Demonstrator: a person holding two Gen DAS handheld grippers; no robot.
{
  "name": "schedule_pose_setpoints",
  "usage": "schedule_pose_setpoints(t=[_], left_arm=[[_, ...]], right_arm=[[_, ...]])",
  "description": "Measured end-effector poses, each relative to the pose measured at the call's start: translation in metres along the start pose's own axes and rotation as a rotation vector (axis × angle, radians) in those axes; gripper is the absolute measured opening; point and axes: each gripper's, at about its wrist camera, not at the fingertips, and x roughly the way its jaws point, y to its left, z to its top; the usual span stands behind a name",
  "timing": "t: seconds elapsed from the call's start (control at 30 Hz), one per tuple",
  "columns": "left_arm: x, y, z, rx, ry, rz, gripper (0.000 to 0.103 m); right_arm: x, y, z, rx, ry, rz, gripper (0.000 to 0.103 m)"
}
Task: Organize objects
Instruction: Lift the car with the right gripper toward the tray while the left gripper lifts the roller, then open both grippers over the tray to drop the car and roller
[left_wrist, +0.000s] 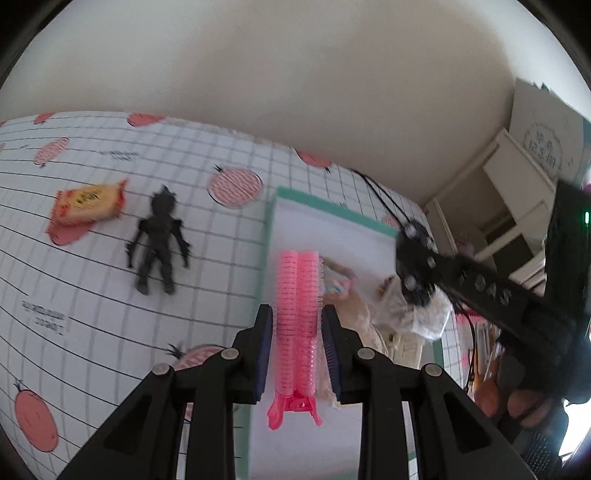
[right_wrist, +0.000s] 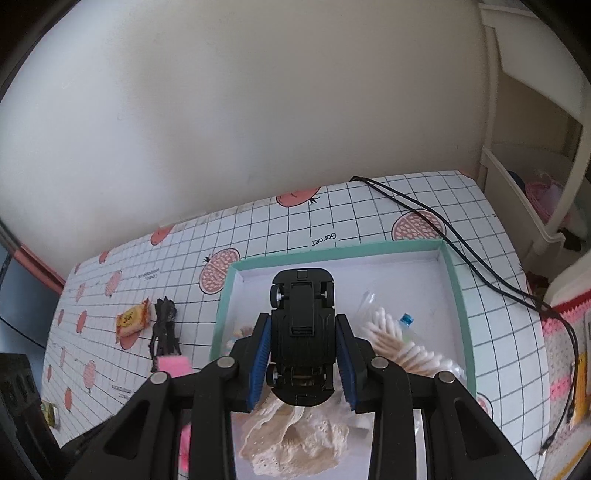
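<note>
Pink plastic hair-roller clip (left_wrist: 298, 317), light and springy, pinched mid-length in left tool (left_wrist: 298, 354); right tool (right_wrist: 302, 354) clamps rigid toy car (right_wrist: 302, 332) (sides).

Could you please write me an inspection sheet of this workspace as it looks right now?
Surface: table under a white grid cloth printed with pink fruit.
Job's things: teal-rimmed box holding cotton swabs and a cream lace cloth; black figure and yellow snack packet lie on the cloth outside it.
Clutter: nothing seen.
Grippers: left gripper shut on the pink hair roller clip; right gripper shut on the black toy car, underside up, above the box.
Cables: black cable trails across the table's right end.
Surroundings: plain wall; white shelving at right.
</note>
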Motion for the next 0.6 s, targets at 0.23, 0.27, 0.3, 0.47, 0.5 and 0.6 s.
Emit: schedule_pose_setpoints(t=[0.23, 0.27, 0.3, 0.47, 0.5, 0.6], left_arm=[[0.023, -0.011, -0.012, 0.032, 0.060, 0.008, 0.028], [0.025, -0.010, -0.014, 0.029, 0.067, 0.007, 0.028], [0.028, -0.009, -0.014, 0.024, 0.072, 0.008, 0.028], [0.039, -0.005, -0.019, 0.015, 0.096, 0.021, 0.028], [0.040, -0.004, -0.019, 0.014, 0.099, 0.022, 0.028], [0.043, -0.002, -0.020, 0.011, 0.103, 0.022, 0.028]], right_arm=[[0.023, 0.001, -0.006, -0.019, 0.050, -0.013, 0.036], [0.026, 0.000, -0.007, -0.019, 0.056, -0.014, 0.036], [0.028, -0.001, -0.009, -0.019, 0.061, -0.015, 0.036], [0.033, 0.002, -0.011, -0.035, 0.065, -0.028, 0.036], [0.033, 0.003, -0.011, -0.041, 0.066, -0.032, 0.036], [0.033, 0.004, -0.010, -0.040, 0.063, -0.038, 0.037]])
